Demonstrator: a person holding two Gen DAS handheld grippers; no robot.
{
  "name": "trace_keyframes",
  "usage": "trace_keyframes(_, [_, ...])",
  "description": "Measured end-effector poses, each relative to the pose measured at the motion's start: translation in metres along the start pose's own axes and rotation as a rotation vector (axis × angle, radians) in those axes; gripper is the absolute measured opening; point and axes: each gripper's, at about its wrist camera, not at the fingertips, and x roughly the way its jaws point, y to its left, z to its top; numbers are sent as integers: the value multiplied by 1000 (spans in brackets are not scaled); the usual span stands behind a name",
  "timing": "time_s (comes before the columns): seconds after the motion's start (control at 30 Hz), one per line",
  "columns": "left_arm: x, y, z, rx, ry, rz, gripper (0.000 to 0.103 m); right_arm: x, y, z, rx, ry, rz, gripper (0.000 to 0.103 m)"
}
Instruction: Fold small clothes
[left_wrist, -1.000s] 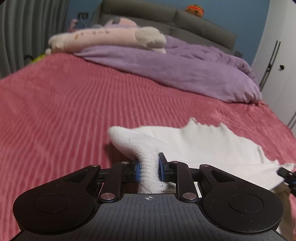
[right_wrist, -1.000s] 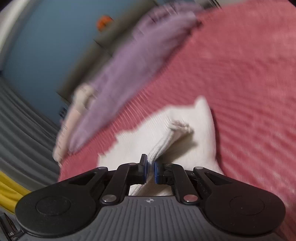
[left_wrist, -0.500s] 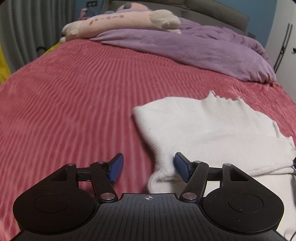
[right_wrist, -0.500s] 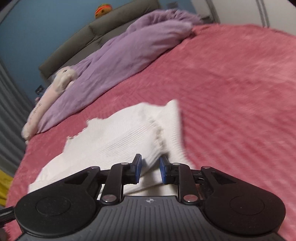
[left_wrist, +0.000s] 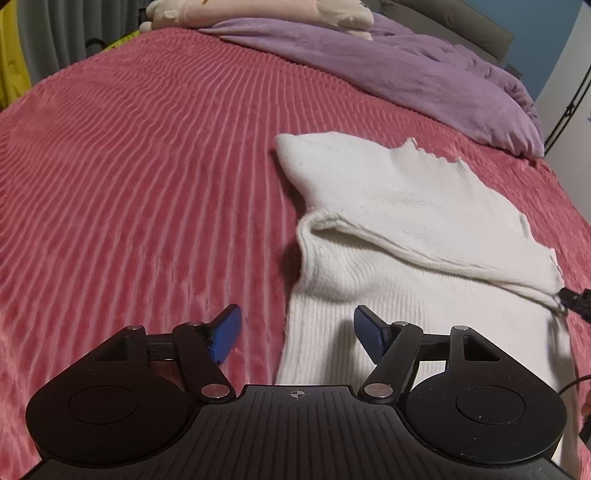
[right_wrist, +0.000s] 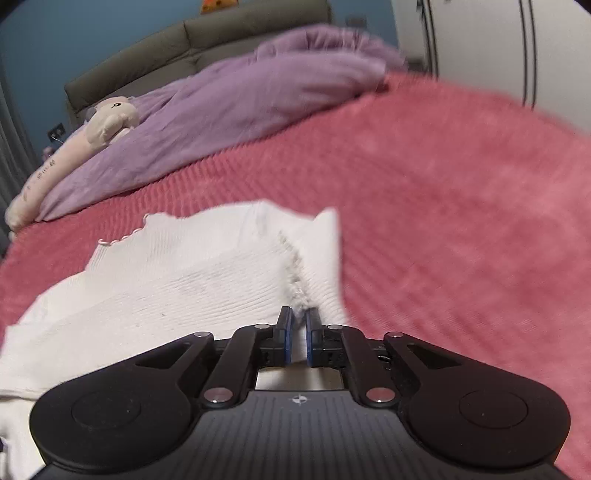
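Note:
A small white ribbed knit top (left_wrist: 406, 229) lies on the red bedspread (left_wrist: 129, 166), its upper part folded down over its lower part. My left gripper (left_wrist: 295, 332) is open and empty, its blue pads astride the garment's near left edge. My right gripper (right_wrist: 299, 325) is shut on the frilled hem edge of the white top (right_wrist: 177, 288), low over the bed. The right gripper's tip also shows at the right edge of the left wrist view (left_wrist: 574, 297).
A purple duvet (left_wrist: 406, 70) and a pink plush toy (left_wrist: 258, 11) lie across the head of the bed. A grey headboard (right_wrist: 192, 48) and blue wall stand behind. A white wardrobe (right_wrist: 480, 48) stands at the right, curtains at the left.
My left gripper has let go of the white top, opened wide and drawn back. My right gripper has carried its edge down onto the bed and stays shut on it.

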Motion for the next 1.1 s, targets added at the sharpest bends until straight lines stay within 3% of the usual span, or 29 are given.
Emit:
trace_keyframes(0.07, [-4,-2,-3,8,-3,-6,75,-14,0,-4,-21,-4,15,17])
trace_keyframes(0.4, [-20,-10,-16,10,-9,-23,78,-70,0,-36,-127,6,106,28])
trace_keyframes(0.63, [-15,-4,-8,-16,-24,-13,82,-64,-4,-41,-126,47,132,42])
trace_keyframes(0.77, [-9,1,-6,-14,-3,-46,86,-54,-12,-41,-69,114,152,57])
trace_keyframes(1.1, [-16,4,-30,36,12,-101,88,-84,-34,-64,-86,133,202,59])
